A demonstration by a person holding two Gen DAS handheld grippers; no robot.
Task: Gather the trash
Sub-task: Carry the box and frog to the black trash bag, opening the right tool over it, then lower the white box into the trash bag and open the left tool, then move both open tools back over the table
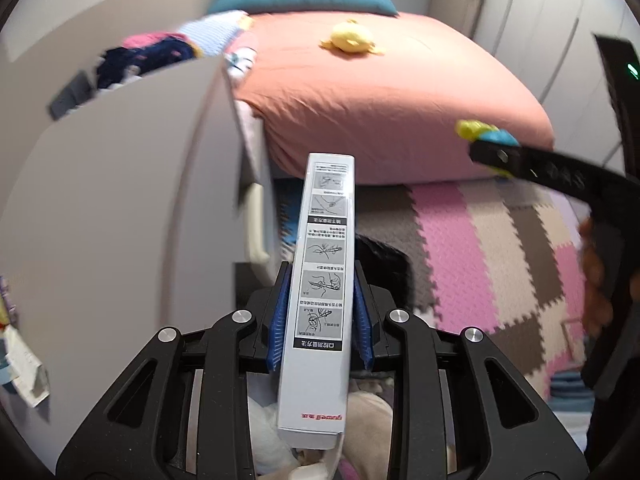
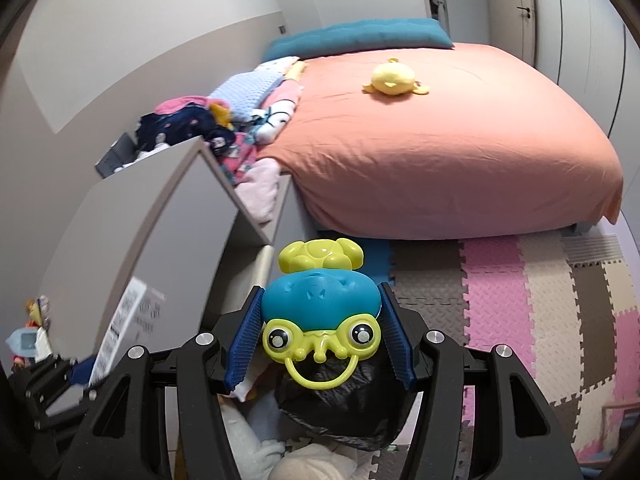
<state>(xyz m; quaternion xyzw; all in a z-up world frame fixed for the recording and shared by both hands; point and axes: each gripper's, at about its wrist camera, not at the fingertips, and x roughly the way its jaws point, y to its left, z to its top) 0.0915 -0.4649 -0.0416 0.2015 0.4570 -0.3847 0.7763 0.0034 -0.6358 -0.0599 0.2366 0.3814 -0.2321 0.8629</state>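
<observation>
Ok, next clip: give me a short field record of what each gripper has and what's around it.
left gripper: jaws shut on slim grey box, held lengthwise
right gripper: jaws shut on blue and yellow plastic toy
below right gripper: black bag
bed: orange sheet, yellow plush on top
floor: foam puzzle mat, pink, brown, beige
setting: bedroom

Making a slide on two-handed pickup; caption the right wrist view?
Right gripper clamps a blue-and-yellow frog toy above a black trash bag, bed beyond.
</observation>
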